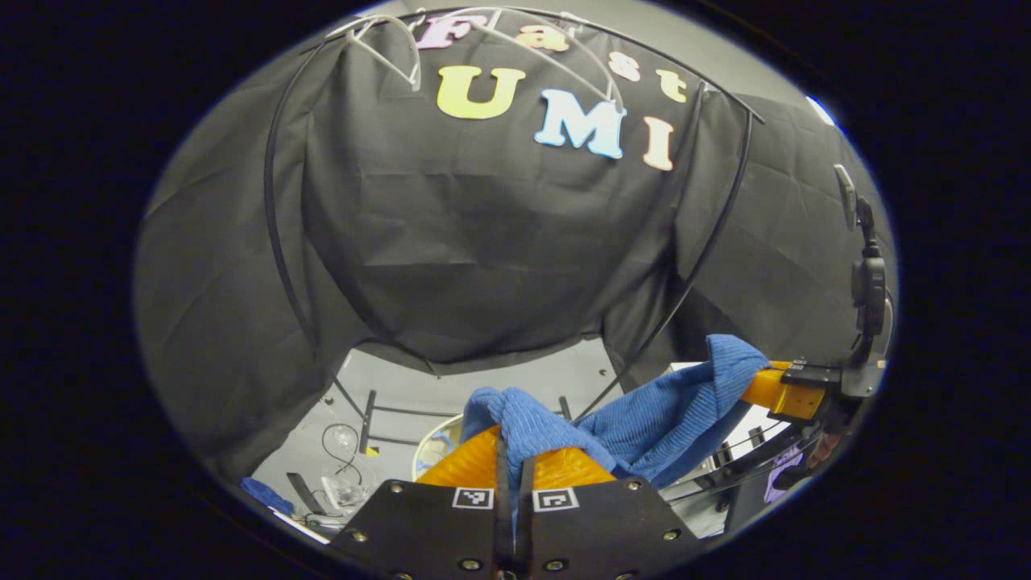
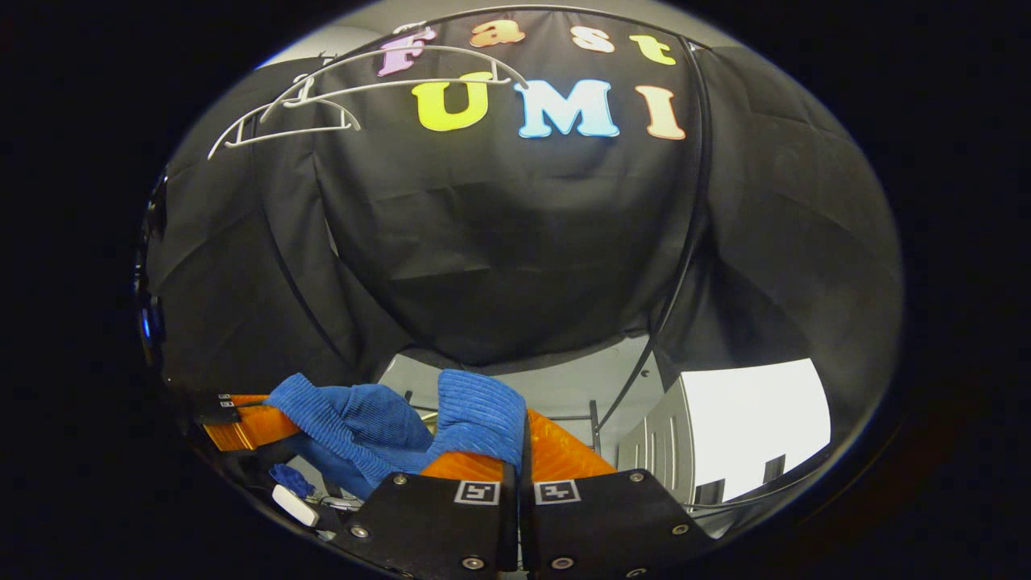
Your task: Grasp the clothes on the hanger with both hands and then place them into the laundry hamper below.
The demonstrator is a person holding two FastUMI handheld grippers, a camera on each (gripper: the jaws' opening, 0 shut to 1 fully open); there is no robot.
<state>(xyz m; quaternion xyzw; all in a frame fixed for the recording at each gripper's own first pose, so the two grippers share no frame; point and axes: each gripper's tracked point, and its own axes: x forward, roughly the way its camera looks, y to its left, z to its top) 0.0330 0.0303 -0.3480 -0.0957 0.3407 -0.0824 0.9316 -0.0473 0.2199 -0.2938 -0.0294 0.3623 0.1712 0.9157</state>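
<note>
A blue ribbed garment hangs stretched between my two grippers. In the left gripper view my left gripper is shut on one bunched end of it, cloth spilling over the orange fingers. The right gripper shows at the right edge of that view, clamped on the other end. In the right gripper view my right gripper is shut on the blue garment, and the left gripper holds the far end at the left. White hangers hang bare on the rail above. A pale round hamper rim lies below.
A black metal clothes rack frame arches over the booth wall. On the grey floor lie cables and small clutter. A white panel stands at the right in the right gripper view.
</note>
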